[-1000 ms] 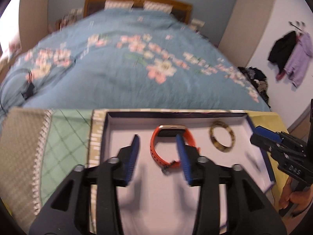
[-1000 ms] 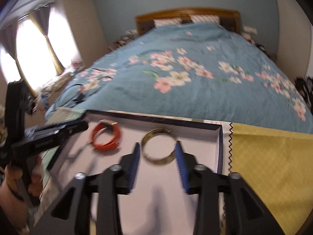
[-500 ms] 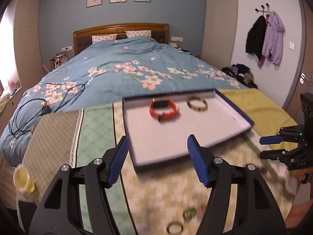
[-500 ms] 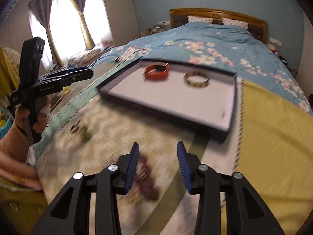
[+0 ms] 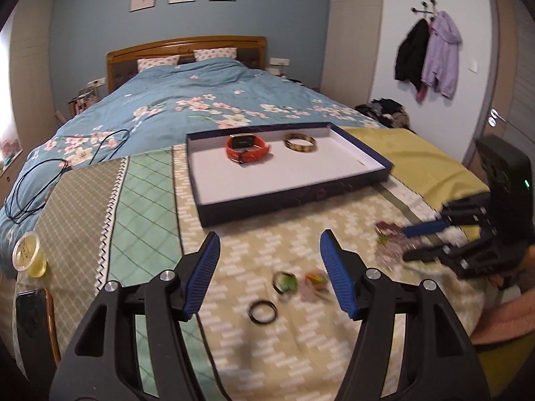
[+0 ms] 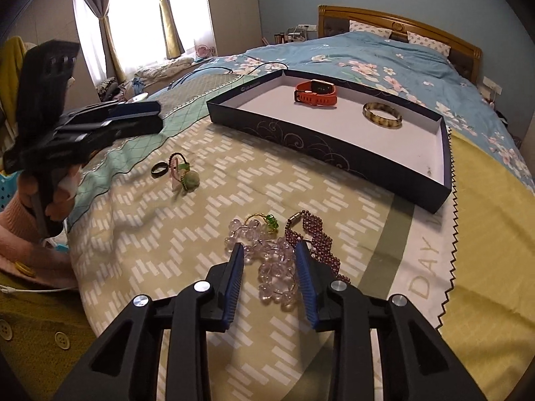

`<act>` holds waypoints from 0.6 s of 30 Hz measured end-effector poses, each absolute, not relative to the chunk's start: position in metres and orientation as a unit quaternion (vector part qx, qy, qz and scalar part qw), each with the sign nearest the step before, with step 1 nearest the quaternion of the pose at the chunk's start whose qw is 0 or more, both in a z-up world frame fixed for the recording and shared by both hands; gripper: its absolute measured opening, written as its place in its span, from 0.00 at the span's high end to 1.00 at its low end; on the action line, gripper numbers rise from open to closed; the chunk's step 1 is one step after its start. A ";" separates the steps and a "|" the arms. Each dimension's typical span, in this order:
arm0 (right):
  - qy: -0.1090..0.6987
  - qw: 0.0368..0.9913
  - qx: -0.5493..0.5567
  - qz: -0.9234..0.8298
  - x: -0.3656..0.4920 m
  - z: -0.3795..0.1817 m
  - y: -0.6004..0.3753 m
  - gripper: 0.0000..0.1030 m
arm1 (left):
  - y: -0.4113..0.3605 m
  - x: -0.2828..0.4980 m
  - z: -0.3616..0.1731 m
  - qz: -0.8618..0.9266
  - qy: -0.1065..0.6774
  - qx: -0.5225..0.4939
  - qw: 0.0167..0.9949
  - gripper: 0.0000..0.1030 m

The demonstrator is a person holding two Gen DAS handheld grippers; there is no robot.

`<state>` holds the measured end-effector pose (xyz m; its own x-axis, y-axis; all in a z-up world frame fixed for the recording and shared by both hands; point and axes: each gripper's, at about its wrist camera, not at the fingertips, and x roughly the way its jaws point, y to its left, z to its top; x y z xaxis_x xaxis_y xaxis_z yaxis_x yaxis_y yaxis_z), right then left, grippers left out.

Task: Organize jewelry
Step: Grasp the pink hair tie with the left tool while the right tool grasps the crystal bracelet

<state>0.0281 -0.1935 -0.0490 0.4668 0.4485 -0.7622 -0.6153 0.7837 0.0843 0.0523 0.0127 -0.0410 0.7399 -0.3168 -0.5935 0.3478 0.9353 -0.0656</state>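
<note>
Nearest in the right wrist view, the right gripper [image 6: 269, 267] points down at a clear bead bracelet [image 6: 272, 267] lying on the patterned cloth [image 6: 133, 260]. Its jaws are closing with the beads between them, but the pads do not yet seem to press on the strand; this looks like the start of a pick-up. Touching the clear beads on their right lies a maroon bead bracelet [image 6: 316, 237], close enough that a careless pinch could drag it along.

In the left wrist view, the left gripper [image 5: 269, 267] hangs spread and empty over the cloth, above a black ring [image 5: 263, 312] and a small green charm [image 5: 285, 282] with a blurred pinkish piece beside it. It probably waits there for its own pick.

Farther off, the tray [image 5: 367, 160] sits on the cloth at the foot of the bed [image 5: 187, 100], its shallow open form making it the likely collecting place. An orange watch [image 5: 248, 148] and a mottled bangle [image 5: 300, 142] already lie inside, well apart, near its far wall. So part of the sorting appears done, and the loose pieces on the cloth remain.
</note>
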 end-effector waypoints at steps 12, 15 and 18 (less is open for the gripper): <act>0.411 0.856 -0.116 0.291 0.026 -0.052 -0.195 0.70 | -0.017 0.045 -0.062 -0.225 0.355 0.060 0.905 0.54; 0.413 0.857 -0.111 0.287 0.028 -0.054 -0.196 0.70 | -0.020 0.050 -0.066 -0.230 0.368 0.062 0.899 0.55; 0.412 0.856 -0.113 0.290 0.027 -0.055 -0.193 0.70 | -0.023 0.057 -0.071 -0.228 0.384 0.060 0.893 0.62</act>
<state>0.0275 -0.1933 -0.0552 0.4913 0.4039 -0.7717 -0.5900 0.8060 0.0462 0.0566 -0.0225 -0.0710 0.6008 -0.3618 -0.7128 0.4532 0.8887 -0.0690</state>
